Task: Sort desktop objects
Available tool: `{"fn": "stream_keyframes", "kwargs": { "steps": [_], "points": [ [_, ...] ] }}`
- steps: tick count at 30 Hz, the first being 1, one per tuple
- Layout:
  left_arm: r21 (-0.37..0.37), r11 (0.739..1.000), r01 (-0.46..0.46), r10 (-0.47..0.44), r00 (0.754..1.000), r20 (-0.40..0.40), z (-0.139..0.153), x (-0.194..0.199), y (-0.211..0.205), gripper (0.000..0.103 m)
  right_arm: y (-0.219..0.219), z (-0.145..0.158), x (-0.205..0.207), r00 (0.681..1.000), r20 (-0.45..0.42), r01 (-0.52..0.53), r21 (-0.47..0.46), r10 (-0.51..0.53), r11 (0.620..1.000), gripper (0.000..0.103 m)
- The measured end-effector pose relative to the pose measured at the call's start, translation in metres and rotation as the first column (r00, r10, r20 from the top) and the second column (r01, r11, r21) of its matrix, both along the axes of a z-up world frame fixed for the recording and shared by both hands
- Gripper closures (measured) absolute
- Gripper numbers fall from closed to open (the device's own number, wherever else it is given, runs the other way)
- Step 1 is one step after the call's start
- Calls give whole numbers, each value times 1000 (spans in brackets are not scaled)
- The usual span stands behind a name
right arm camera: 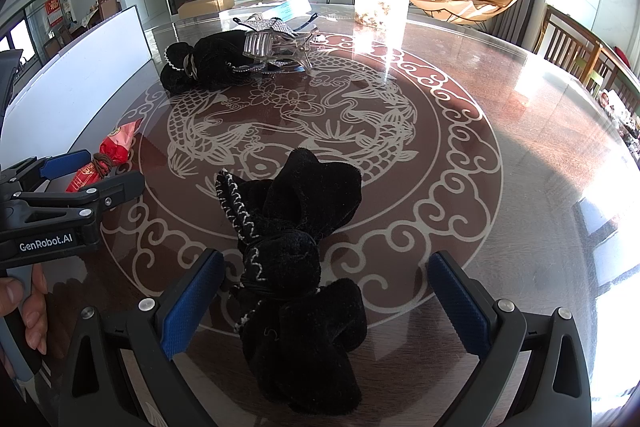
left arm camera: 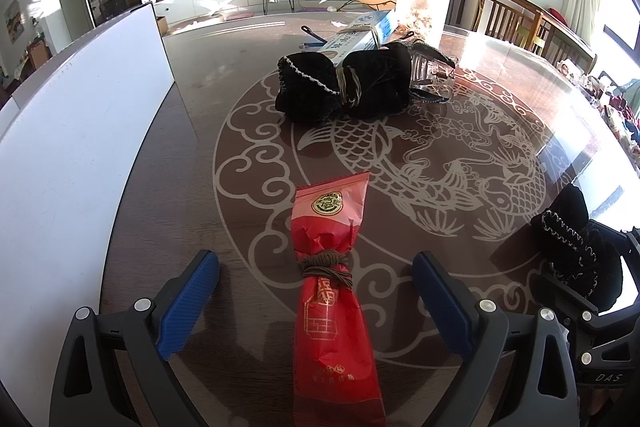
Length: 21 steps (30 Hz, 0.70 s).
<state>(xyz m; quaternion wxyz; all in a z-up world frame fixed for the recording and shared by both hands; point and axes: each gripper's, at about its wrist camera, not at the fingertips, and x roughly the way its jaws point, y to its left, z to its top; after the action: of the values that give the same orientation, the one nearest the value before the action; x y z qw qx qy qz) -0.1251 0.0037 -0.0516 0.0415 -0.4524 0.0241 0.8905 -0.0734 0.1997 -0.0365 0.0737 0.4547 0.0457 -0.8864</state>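
Red packet [left arm camera: 330, 291] between open left gripper [left arm camera: 316, 301]; right gripper [right arm camera: 326, 301] straddles black pouch [right arm camera: 296, 267].

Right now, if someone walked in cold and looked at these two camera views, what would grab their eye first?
Probably the red packet tied with brown cord, lying on the table between the left gripper and its open jaws. Next, the black velvet pouch with white stitching, sitting between the right gripper and its open jaws. Under both, the dark round table carries a big pale fish-and-cloud pattern.
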Motion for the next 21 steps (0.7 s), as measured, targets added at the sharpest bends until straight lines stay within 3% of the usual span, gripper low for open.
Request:
{"fn": "stream_keyframes", "kwargs": {
  "steps": [21],
  "points": [
    [1, 1000, 1, -1, 1000, 0, 0, 0, 1, 5, 0, -1, -1, 1000, 3, -3, 0, 3, 1000, 0]
  ]
}}
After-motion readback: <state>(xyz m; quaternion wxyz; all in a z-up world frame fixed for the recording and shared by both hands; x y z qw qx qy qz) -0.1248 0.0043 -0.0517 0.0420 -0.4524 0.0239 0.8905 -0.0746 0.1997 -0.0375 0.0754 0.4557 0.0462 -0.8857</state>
